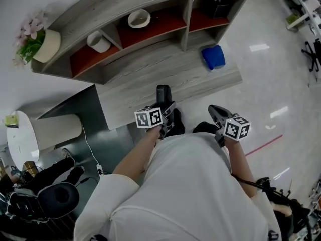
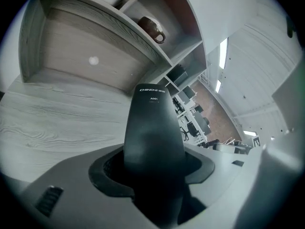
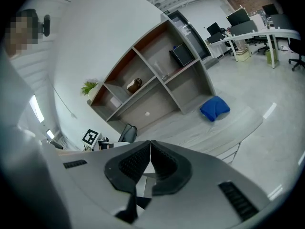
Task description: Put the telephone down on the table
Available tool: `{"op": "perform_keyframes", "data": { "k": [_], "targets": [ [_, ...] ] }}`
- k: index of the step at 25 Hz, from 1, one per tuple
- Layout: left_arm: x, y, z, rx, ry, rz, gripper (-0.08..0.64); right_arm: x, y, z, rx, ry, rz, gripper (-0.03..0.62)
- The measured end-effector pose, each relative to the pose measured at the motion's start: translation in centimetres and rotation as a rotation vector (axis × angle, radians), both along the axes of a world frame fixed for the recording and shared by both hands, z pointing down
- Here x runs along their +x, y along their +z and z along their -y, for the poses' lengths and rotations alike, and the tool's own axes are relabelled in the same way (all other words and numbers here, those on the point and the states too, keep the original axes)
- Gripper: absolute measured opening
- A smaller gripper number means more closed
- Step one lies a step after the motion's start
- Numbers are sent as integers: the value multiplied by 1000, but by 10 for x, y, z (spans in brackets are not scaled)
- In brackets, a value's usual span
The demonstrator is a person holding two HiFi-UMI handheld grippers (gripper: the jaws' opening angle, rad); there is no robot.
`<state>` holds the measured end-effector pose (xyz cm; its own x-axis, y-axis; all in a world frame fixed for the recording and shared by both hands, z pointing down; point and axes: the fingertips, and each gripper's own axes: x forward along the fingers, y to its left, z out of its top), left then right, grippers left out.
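Observation:
A black telephone handset stands upright between the jaws of my left gripper, which is shut on its lower part. In the left gripper view the telephone fills the middle, its top end over the grey wooden table. In the head view it hangs above the near edge of that table. My right gripper is to the right, level with the left one, off the table's front. Its pads meet with nothing between them. In the right gripper view the telephone shows at the left.
A blue cushion lies on the table's right end. Behind the table stands a shelf unit with a bowl, a cup and a black box. A potted flower is at the left. A white round table and bags are beside me.

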<state>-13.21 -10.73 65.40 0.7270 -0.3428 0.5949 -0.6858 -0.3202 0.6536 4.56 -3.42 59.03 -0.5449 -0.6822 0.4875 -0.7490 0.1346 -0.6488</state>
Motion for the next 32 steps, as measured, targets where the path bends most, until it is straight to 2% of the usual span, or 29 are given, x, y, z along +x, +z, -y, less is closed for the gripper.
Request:
{"op": "perform_keyframes", "data": {
  "k": [6,12,18,22,25,32],
  "targets": [
    [2,5,25,-13,7,20,278,8,-3,23,7,36,4,18],
    [34,11,38,-56,-21,-18,278,38,2,45,11,28,4,18],
    [64,16,56,-85,-108,-12,278,72,-6,70,6,-26,1,18],
    [90,29,74,-147,-222,-43,278,96,-10,85,11,-68,-3,18],
    [116,43,90,-152,-246,-5,278,115,-8,92,7,-84,6,18],
    [164,83,128,-131,-221,142,278,144,-1,103,-12,-164,11,18]
  ]
}}
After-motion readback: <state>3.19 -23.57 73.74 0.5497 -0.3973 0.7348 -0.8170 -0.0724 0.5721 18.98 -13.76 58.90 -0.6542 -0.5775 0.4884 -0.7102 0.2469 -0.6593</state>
